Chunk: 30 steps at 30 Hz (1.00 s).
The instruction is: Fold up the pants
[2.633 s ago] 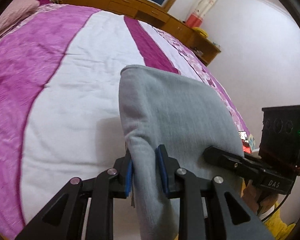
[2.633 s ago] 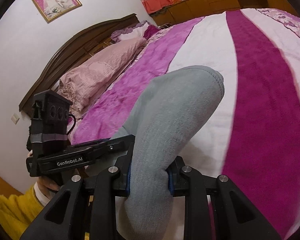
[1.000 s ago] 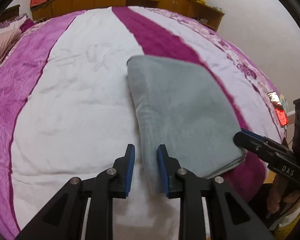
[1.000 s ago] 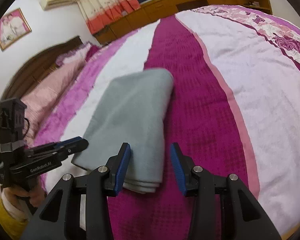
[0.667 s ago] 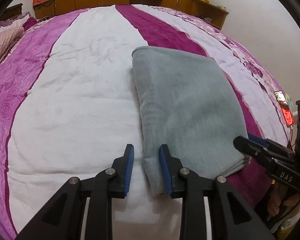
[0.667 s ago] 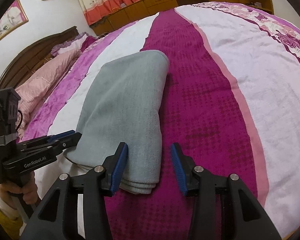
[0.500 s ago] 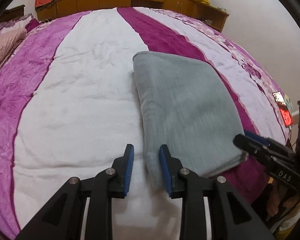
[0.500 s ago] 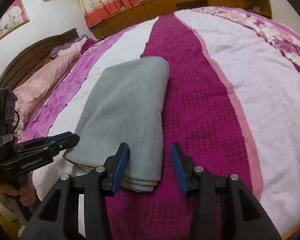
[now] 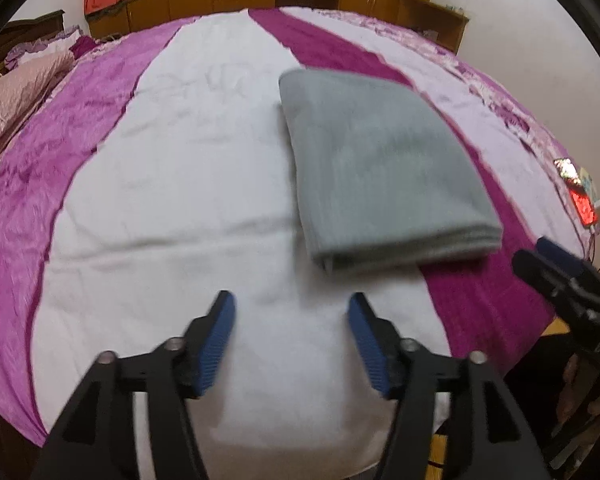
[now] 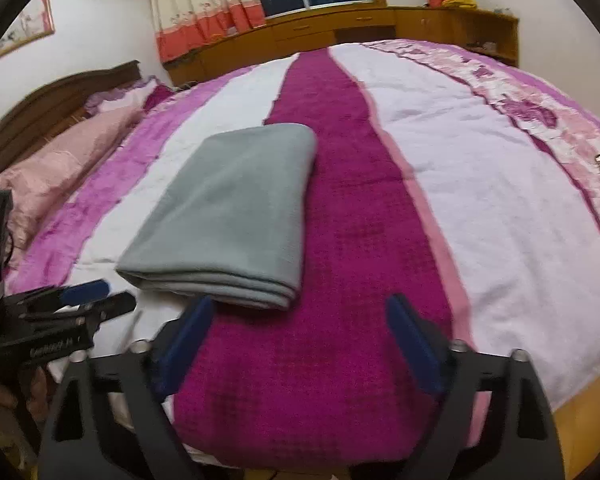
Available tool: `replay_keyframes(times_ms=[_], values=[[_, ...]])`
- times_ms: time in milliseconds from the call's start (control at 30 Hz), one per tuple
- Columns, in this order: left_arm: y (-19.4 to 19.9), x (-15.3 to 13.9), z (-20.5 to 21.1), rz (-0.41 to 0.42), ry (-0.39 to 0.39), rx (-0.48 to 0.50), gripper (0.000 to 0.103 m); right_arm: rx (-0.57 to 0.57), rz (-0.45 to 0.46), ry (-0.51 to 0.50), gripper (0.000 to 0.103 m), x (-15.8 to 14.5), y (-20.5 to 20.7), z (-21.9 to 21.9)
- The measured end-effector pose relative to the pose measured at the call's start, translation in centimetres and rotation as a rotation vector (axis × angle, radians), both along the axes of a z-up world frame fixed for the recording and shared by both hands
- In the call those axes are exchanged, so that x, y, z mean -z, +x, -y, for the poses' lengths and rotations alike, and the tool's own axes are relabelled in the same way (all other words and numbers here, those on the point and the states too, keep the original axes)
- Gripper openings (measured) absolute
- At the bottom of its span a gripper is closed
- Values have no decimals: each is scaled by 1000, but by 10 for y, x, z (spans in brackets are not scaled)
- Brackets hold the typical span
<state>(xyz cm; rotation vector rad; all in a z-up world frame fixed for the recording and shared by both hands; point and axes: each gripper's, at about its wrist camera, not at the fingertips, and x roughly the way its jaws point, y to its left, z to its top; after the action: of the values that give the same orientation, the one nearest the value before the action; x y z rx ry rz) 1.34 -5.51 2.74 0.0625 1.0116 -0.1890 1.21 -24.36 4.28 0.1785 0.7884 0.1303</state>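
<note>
**A:** Start with the left wrist view. What do you see?

**B:** The left gripper (image 9: pixel 292 304) points down at the bedspread (image 9: pixel 188 200), over its white stripe. Its jaws have just been opening and now stand wide apart, with only white cover between the blue pads (image 9: pixel 216 340). Nothing is held.

**A:** And the pants?

**B:** The grey pants (image 9: pixel 380 168) lie folded into a flat rectangle ahead and a little right of the jaws, clear of both fingers. They straddle the edge where the white stripe meets the dark magenta one. The stacked layers show at the near end; the rounded fold is at the far end. The frame is slightly blurred.

**A:** Anything else there?

**B:** The right gripper (image 9: pixel 556 268) enters from the right edge, near the pants' near right corner but not touching them. A phone (image 9: pixel 580 200) with a lit red screen lies at the bed's right edge.

**A:** Now the right wrist view.

**B:** The right gripper (image 10: pixel 300 324) hangs over the dark magenta stripe. Its jaws have just been opening too, and they are spread wide with bare cover between them. The pants (image 10: pixel 236 208) lie ahead and to the left, just past the left pad (image 10: pixel 184 344), apart from it.

**A:** The other claw?

**B:** The left gripper (image 10: pixel 96 300) shows at the left edge, its tips near the pants' near left corner. A pink pillow (image 10: pixel 56 168) lies by the headboard (image 10: pixel 52 100).
</note>
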Motion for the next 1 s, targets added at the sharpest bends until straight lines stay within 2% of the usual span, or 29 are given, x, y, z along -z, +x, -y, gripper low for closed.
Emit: replay_keyframes(times_ms=[133, 367, 433, 500, 1000], values=[[-4, 10, 10, 24, 44, -26, 73, 23, -22, -39, 87, 6, 1, 0], [0, 19, 10, 10, 31, -65, 77, 32, -154, -122, 89, 35, 18, -7], [0, 19, 9, 12, 27, -67, 77, 31, -148, -120, 96, 37, 20, -8], [-1, 20, 9, 17, 21, -68, 77, 29, -147, -114, 98, 39, 21, -8], [-1, 21, 9, 24, 26, -68, 77, 37, -147, -118, 100, 38, 21, -12]])
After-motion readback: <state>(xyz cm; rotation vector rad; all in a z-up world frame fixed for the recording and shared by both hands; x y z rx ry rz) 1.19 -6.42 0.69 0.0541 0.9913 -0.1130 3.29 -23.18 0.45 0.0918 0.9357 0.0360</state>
